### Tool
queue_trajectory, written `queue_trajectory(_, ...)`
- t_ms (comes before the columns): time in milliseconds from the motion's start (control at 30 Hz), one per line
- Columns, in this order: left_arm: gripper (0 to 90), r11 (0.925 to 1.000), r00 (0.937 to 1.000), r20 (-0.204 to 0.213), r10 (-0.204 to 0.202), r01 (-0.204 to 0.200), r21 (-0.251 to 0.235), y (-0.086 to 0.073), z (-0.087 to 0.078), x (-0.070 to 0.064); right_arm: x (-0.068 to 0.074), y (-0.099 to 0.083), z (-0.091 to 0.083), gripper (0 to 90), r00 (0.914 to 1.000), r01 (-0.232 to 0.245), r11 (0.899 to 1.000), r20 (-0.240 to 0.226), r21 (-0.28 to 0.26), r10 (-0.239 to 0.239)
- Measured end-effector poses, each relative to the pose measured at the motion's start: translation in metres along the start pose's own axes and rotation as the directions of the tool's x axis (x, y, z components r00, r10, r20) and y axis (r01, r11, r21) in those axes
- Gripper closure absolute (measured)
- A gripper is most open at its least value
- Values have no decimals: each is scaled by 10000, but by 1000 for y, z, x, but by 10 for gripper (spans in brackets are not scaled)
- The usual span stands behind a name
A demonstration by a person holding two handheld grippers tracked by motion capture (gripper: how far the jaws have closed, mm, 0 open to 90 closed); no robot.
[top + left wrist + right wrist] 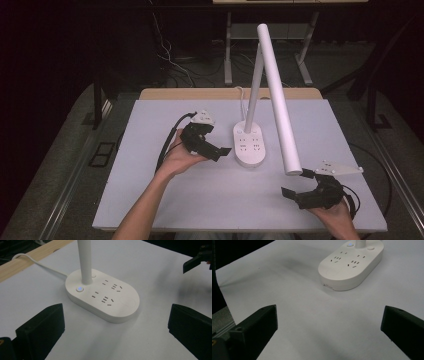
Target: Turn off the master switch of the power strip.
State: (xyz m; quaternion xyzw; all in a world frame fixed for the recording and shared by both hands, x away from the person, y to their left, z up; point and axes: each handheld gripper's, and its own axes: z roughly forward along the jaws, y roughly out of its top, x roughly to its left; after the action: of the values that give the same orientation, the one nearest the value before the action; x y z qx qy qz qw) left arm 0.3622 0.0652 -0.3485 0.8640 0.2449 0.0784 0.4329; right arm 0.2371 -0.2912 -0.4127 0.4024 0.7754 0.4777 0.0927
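Probably a lab: dark room, floor cables [172, 62], white table [150, 165].

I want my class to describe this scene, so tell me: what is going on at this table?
A person holds a two-jaw gripper in each hand over a white table. A white desk lamp stands mid-table on an oval base with sockets; a small button on it glows blue. The left gripper hovers open beside the base; the right gripper is open under the lamp head's tip. Neither touches anything.
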Motion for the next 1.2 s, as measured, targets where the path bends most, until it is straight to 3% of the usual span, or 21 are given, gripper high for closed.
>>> queue_trajectory(400, 0, 9997, 10000, 32, 18, -18, 253, 8, 18, 16, -2, 0, -2, 1, 10000, -67, 10000, 32, -26, 67)
queue_trajectory(800, 5, 9981, 9990, -12, -449, 450, 431, 10, 33, 32, -2, -1, -2, 1, 10000, -63, 10000, 53, -38, 63)
queue_trajectory(1200, 30, 9931, 9933, -13, -1156, 1156, 216, 19, 46, 43, -2, -1, -2, 1, 10000, -62, 10000, 49, -35, 62)
